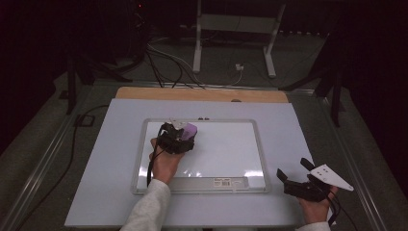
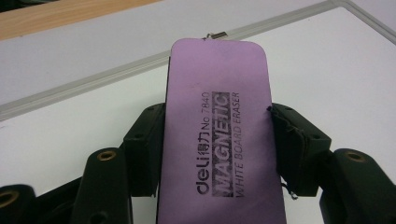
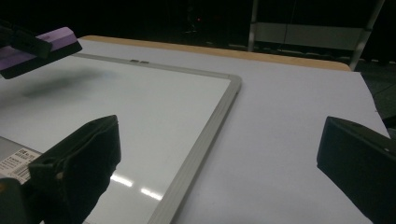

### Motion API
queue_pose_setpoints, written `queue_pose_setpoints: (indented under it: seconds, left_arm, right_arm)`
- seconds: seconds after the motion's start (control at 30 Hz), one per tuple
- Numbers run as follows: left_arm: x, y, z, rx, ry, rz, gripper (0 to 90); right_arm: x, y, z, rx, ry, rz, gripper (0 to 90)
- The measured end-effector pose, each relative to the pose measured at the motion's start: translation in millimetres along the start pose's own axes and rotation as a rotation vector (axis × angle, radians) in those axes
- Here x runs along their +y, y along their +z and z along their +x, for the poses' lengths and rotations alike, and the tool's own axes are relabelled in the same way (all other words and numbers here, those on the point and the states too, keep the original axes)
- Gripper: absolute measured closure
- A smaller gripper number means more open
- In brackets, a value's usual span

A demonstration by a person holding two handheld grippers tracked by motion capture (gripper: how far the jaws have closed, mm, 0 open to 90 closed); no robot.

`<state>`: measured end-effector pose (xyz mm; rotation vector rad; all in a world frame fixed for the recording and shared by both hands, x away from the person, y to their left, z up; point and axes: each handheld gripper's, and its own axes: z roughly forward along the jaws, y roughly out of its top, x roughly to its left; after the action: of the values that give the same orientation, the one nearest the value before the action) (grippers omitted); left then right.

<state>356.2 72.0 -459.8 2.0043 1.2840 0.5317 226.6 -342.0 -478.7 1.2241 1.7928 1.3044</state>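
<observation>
Left gripper view, eraser clamped between fingers, near end cut off, right gripper fingers wide.

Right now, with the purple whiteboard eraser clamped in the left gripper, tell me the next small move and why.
Probably lower the left gripper until the purple magnetic whiteboard eraser rests flat on the silver-framed whiteboard. The jaws are shut on its sides, and the right gripper view shows it above the board, casting a shadow, so it likely cannot wipe yet. The right gripper sits open beside the board, out of the way.
</observation>
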Motion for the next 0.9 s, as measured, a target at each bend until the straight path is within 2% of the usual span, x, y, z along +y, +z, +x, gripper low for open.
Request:
queue_pose_setpoints:
  seconds: [0.47,0.73,0.9]
  left_arm:
    - [-6.3,-12.5,12.5,0.014,-0.020,-0.005,41.8]
    - [-15.1,-15.7,19.8,0.023,-0.032,0.009,41.8]
    - [-23.7,-20.4,26.5,0.030,-0.053,0.017,41.8]
  right_arm:
    - [-0.2,-0.3,-0.1,0.001,0.000,0.000,0.0]
    - [-0.1,-0.4,0.7,0.003,-0.002,0.001,0.1]
    - [-0.2,-0.3,0.9,0.002,-0.003,0.002,0.1]
